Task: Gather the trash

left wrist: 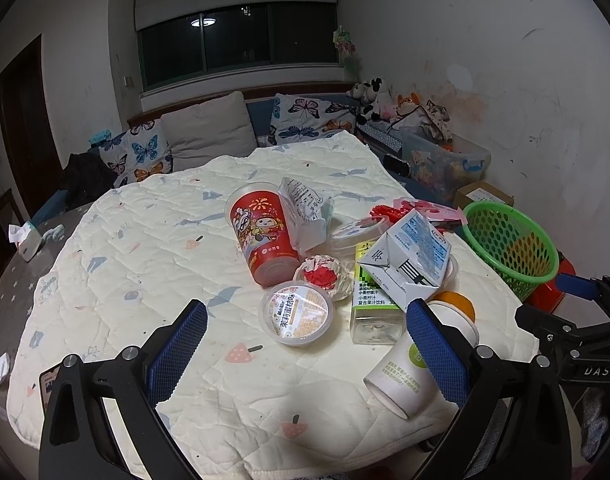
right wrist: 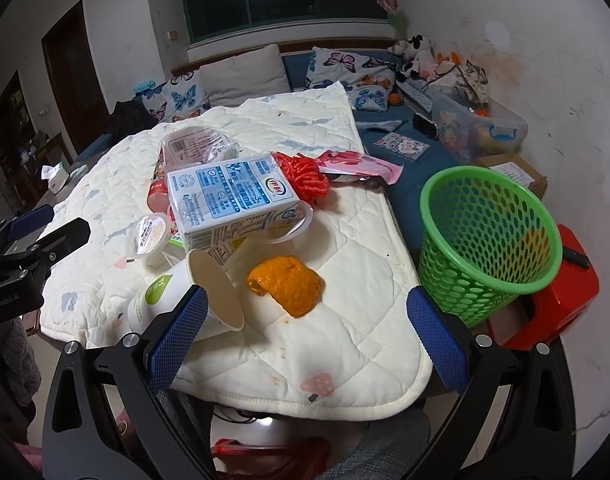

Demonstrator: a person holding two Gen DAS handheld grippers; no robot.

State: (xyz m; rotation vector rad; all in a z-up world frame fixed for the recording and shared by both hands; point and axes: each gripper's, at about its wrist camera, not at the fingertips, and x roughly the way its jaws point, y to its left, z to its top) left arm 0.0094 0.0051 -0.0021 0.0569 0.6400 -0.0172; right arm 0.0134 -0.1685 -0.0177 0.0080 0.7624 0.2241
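Trash lies in a heap on a white quilted mat (left wrist: 137, 248) (right wrist: 369, 364): a red paper cup (left wrist: 265, 236) on its side, a sealed round pudding cup (left wrist: 296, 314), a crumpled red-and-white wrapper (left wrist: 325, 276), a clear drink bottle (left wrist: 375, 304), a blue-white milk carton (left wrist: 413, 260) (right wrist: 229, 196), a white paper cup (left wrist: 405, 372) (right wrist: 193, 292) on its side, and an orange peel (right wrist: 289, 284). A green mesh basket (left wrist: 513, 244) (right wrist: 485, 240) stands right of the mat. My left gripper (left wrist: 307, 352) is open and empty, just in front of the pudding cup. My right gripper (right wrist: 307, 344) is open and empty, near the peel.
A red stool (right wrist: 561, 300) holds the basket. A sofa with butterfly pillows (left wrist: 305, 116) and plush toys (left wrist: 373, 96) lies behind the table. A clear toy bin (left wrist: 445, 160) and a cardboard box (left wrist: 485, 194) sit at the right. A tissue pack (left wrist: 23, 240) lies at far left.
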